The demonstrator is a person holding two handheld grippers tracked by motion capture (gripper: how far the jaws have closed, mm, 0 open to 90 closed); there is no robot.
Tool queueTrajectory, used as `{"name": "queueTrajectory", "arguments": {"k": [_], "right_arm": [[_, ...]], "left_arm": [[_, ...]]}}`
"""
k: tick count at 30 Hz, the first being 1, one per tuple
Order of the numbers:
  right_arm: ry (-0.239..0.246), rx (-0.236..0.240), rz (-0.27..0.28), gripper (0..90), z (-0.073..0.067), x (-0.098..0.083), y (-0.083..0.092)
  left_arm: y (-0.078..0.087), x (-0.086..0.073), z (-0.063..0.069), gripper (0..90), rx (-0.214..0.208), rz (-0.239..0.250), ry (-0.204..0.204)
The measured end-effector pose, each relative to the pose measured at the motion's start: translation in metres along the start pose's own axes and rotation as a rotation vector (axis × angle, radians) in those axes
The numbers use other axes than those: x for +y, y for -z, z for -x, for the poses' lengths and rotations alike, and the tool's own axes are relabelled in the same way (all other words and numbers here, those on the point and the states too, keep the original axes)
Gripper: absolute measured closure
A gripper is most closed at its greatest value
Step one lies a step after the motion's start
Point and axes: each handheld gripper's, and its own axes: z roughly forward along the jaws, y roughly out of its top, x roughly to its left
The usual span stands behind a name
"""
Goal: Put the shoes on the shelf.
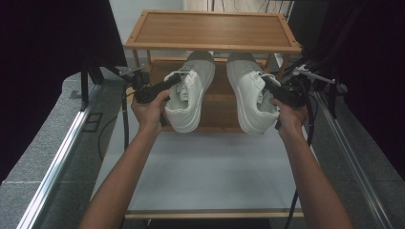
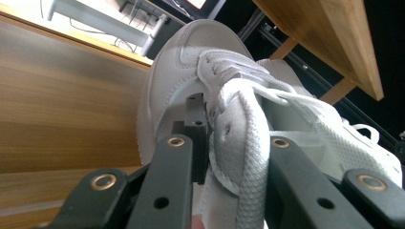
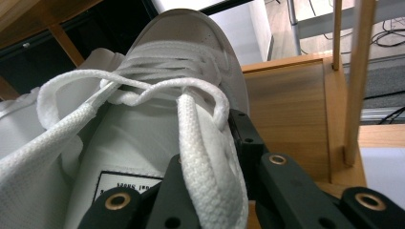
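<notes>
Left gripper (image 2: 217, 157) jaws pinch left shoe (image 1: 188, 93) side wall; right gripper (image 3: 217, 191) jaws pinch right shoe (image 1: 250, 93) likewise.

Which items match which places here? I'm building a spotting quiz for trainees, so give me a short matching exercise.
Things:
1. left white lace-up sneaker
2. right white lace-up sneaker
3. two-tier wooden shoe rack
4. white tabletop

Places:
A. stands at the table's far end
B. clamped in the right hand-held gripper
C. under the person's forearms
D. clamped in the left hand-held gripper

Pairs: 1-D, 2-B, 3-A, 4-C
</notes>
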Motion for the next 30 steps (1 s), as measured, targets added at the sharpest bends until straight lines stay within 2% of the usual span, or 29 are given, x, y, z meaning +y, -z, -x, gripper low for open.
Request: {"name": "queueTrajectory", "arguments": {"k": [6, 7, 9, 12, 14, 22, 26, 27, 29, 30], "right_arm": [[-0.007, -0.012, -0.001, 83.4, -0.005, 0.003, -0.011], [-0.019, -0.015, -0.004, 83.3, -0.007, 0.004, -0.013], [-0.036, -0.024, -0.001, 83.1, -0.009, 0.005, -0.017], [-0.028, -0.030, -0.008, 83.1, -0.013, 0.006, -0.024], [-0.021, -0.037, -0.015, 83.1, -0.014, 0.007, -0.029], [-0.050, -0.073, -0.016, 83.0, -0.018, 0.005, -0.046], [-0.035, -0.111, -0.022, 82.1, -0.022, 0.003, -0.056], [-0.030, -0.119, -0.021, 80.8, -0.024, 0.002, -0.059], [-0.022, -0.120, -0.014, 78.0, -0.030, 0.002, -0.064], [0.003, -0.129, -0.018, 76.7, -0.034, 0.002, -0.065]], "left_arm": [[-0.008, 0.003, -0.001, 79.8, 0.013, 0.013, 0.018], [-0.010, 0.003, -0.002, 79.8, 0.016, 0.013, 0.021], [-0.014, 0.004, -0.004, 79.7, 0.022, 0.023, 0.042], [-0.017, 0.004, -0.007, 79.6, 0.028, 0.026, 0.062], [-0.019, 0.005, -0.009, 79.6, 0.038, 0.027, 0.065], [-0.032, 0.008, -0.011, 79.3, 0.074, 0.031, 0.070], [-0.043, 0.003, -0.010, 79.0, 0.089, 0.035, 0.088], [-0.045, 0.002, -0.009, 78.7, 0.076, 0.037, 0.095], [-0.049, 0.001, -0.005, 76.9, 0.082, 0.036, 0.085], [-0.050, 0.001, -0.004, 76.1, 0.087, 0.033, 0.073]]}}
